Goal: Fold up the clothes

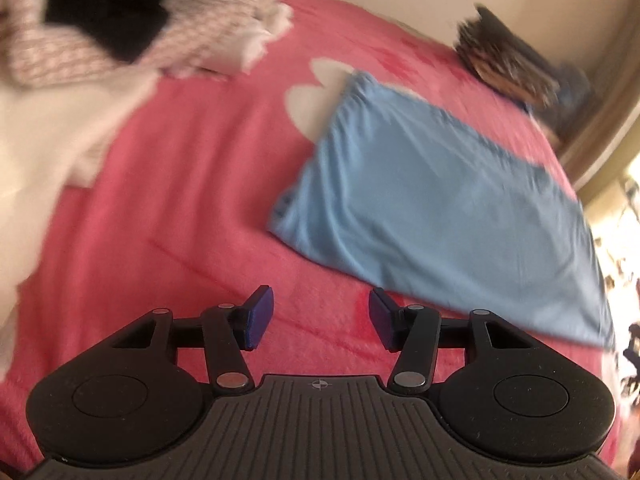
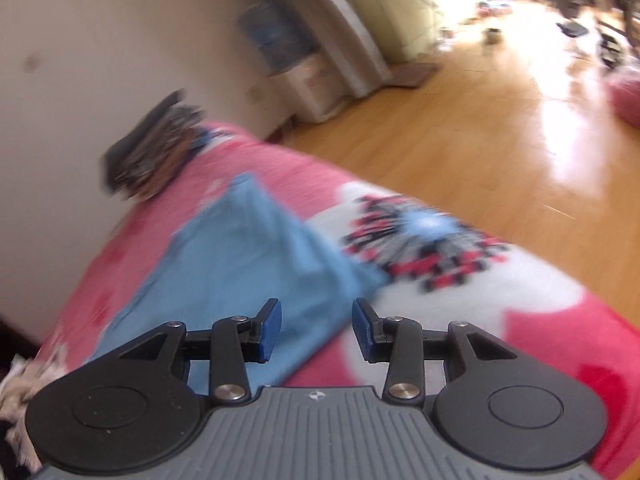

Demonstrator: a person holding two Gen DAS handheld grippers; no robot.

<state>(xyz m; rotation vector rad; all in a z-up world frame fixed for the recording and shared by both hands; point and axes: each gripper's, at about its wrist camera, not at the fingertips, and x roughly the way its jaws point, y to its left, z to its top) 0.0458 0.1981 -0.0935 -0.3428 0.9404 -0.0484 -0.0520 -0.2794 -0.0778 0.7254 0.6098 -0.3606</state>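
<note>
Blanket [image 1: 192,184]: pink fleece, matt, slightly fuzzy. Blue garment [image 1: 440,200]: thin smooth cloth, matt. Floor [image 2: 480,128]: wood boards, glossy, reflecting light. Left gripper [image 1: 321,318]: matt black plastic, bright metal pivots, ribbed grey base. Wall [image 2: 100,60]: matt plaster.

1. Bare pink blanket [image 1: 192,208] lies open in front of the left gripper [image 1: 321,316], whose jaws stand apart and empty.
2. A folded blue garment [image 1: 440,200] fills the right side.
3. A heap of unfolded clothes [image 1: 100,40] blocks the far left.
4. A dark stack [image 1: 508,60] sits against the wall.
</note>
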